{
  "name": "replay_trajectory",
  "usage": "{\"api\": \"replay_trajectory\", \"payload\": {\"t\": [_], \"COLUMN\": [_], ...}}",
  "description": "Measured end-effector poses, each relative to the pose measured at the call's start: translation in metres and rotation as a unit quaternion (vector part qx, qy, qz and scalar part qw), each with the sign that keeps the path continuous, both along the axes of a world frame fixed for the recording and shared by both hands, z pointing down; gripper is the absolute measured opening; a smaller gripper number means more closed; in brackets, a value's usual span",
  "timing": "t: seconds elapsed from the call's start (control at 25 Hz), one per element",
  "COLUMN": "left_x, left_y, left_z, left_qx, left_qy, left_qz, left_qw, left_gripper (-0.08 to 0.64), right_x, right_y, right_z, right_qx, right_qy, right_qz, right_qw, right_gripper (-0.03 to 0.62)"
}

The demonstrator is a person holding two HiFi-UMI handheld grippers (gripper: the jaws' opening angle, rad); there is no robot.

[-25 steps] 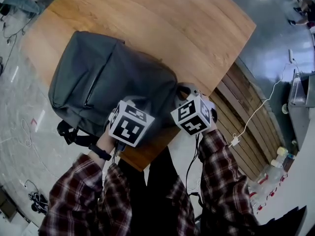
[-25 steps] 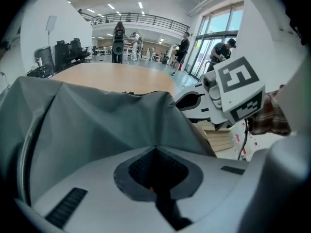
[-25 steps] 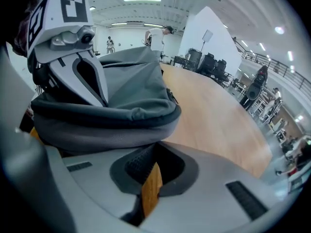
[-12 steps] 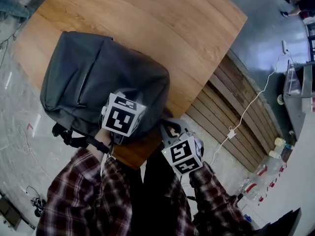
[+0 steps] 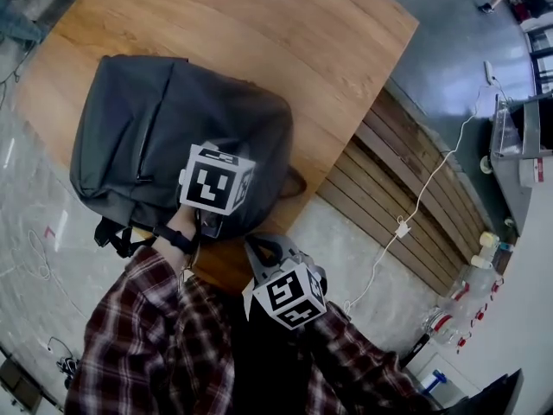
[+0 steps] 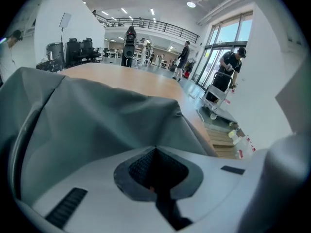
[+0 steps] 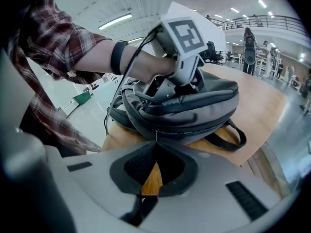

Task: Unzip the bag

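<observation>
bag (image 5: 164, 137): soft, slack, on table (image 5: 311, 50), near-left part | left gripper (image 6: 155, 149): clenched, tips on bag's near end | right gripper (image 7: 155, 144): clenched, empty, off table's near edge | we'd pin the fabric, pinch small zip pull (image 7: 156, 131)

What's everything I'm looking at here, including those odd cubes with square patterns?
Backpack: one, grey, on the table.
Table: one, light wood.
Slats: a row, brown, floor beside the table.
Cable: one, white, across slats and floor.
Bottles: a few, colour unclear, floor at far right.
People: several, dark clothes, far across the hall.
Sleeves: two, red plaid, at the bottom.
Left gripper: one, grey, shut, at the backpack's near end.
Right gripper: one, grey, shut, empty, off the table's near edge.
</observation>
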State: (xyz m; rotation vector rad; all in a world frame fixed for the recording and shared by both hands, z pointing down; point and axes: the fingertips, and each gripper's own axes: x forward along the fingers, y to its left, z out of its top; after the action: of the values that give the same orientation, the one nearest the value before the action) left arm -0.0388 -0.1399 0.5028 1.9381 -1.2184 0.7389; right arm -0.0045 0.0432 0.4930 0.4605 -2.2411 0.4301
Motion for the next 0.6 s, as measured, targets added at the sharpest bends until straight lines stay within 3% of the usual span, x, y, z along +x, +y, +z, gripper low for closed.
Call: {"api": "replay_trajectory", "payload": {"t": [0.08, 0.16, 0.2, 0.28, 0.32, 0.36, 0.44, 0.6], "left_x": [0.004, 0.002, 0.0, -0.008, -0.012, -0.015, -0.017, -0.006], "left_y": [0.003, 0.013, 0.021, 0.044, 0.054, 0.062, 0.071, 0.075], "left_z": [-0.01, -0.02, -0.022, -0.019, -0.016, -0.014, -0.014, -0.017], "left_qx": [0.009, 0.031, 0.041, 0.05, 0.052, 0.056, 0.061, 0.069], "left_qy": [0.025, 0.002, -0.027, -0.09, -0.112, -0.12, -0.107, -0.083], "left_qz": [0.038, 0.113, 0.164, 0.269, 0.309, 0.332, 0.338, 0.308], "left_qw": [0.9989, 0.9931, 0.9853, 0.9575, 0.943, 0.934, 0.9329, 0.9453], "left_gripper": [0.009, 0.009, 0.009, 0.009, 0.009, 0.009, 0.009, 0.009], "right_x": [0.01, 0.025, 0.034, 0.053, 0.062, 0.069, 0.077, 0.078], "right_y": [-0.009, -0.024, -0.033, -0.055, -0.066, -0.078, -0.101, -0.148], "right_z": [0.002, 0.002, 0.003, 0.002, 0.002, 0.002, 0.001, 0.0], "right_qx": [0.012, 0.023, 0.028, 0.041, 0.048, 0.055, 0.073, 0.106], "right_qy": [0.013, 0.024, 0.029, 0.039, 0.044, 0.05, 0.063, 0.084], "right_qz": [0.001, 0.011, 0.019, 0.035, 0.041, 0.043, 0.037, 0.027], "right_qw": [1.0, 0.999, 0.999, 0.998, 0.997, 0.996, 0.995, 0.99], "right_gripper": [0.011, 0.011, 0.011, 0.011, 0.011, 0.011, 0.011, 0.011]}}
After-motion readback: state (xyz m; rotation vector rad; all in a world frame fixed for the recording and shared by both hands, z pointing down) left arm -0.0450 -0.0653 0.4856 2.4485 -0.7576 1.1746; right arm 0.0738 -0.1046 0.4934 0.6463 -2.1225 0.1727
